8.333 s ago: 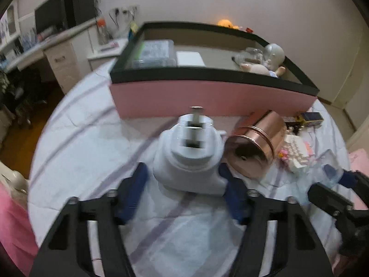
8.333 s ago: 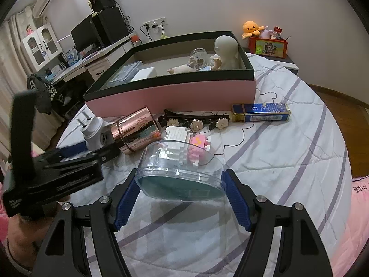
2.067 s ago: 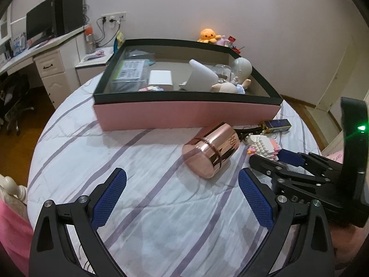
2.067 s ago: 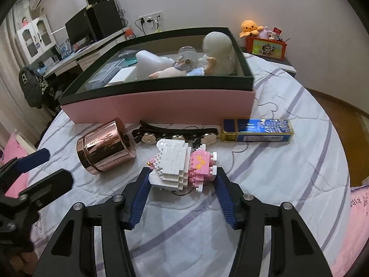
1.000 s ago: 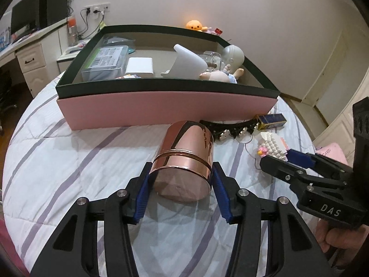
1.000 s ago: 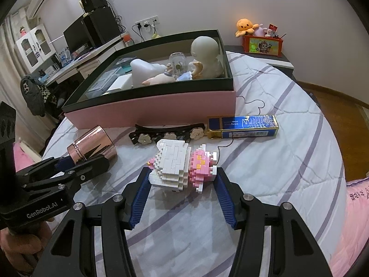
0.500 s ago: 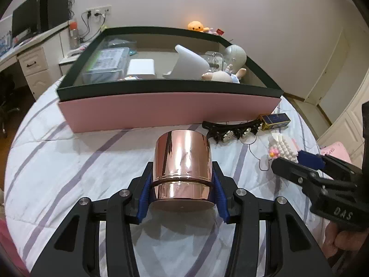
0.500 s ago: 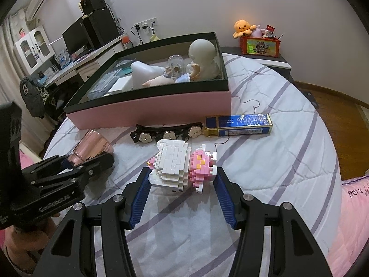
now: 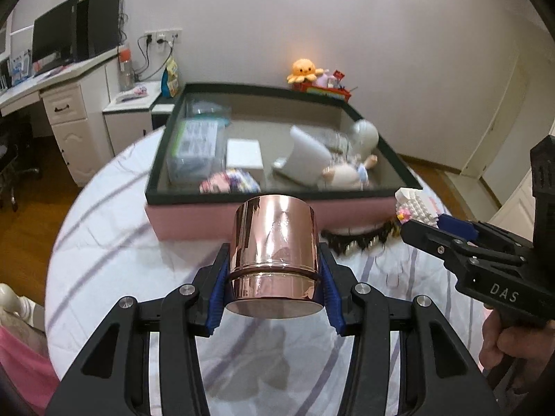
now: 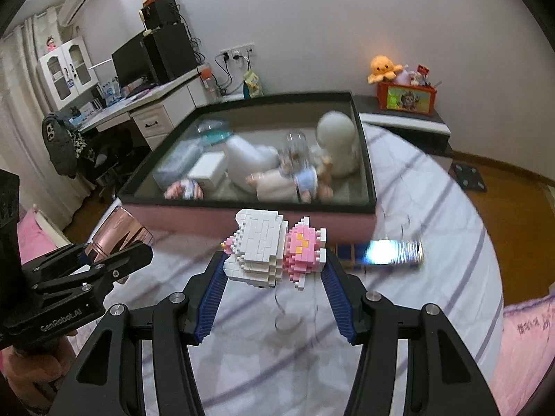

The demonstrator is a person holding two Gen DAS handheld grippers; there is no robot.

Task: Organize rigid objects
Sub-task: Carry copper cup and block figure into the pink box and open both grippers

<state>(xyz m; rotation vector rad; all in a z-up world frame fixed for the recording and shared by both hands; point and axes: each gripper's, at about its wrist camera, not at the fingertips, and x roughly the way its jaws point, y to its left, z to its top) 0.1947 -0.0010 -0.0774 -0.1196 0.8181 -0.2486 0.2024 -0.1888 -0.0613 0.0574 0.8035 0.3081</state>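
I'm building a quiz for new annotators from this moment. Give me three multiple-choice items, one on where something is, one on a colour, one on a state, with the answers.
1. Where is the blue tin?
A. inside the storage box
B. on the bedspread, outside the box's near wall
C. in the left gripper

2. What colour is the metal cup?
A. rose copper
B. matte black
C. green

3. What state is the brick figure in?
A. lying loose on the bedspread
B. resting inside the box
C. clamped and lifted off the bedspread

Answers:
1 B: the blue tin lies on the bedspread just outside the storage box.
2 A: the metal cup, clamped in the left gripper, is shiny rose copper.
3 C: the jaws of the right gripper press both sides of the brick figure, and the bedspread shows beneath it.
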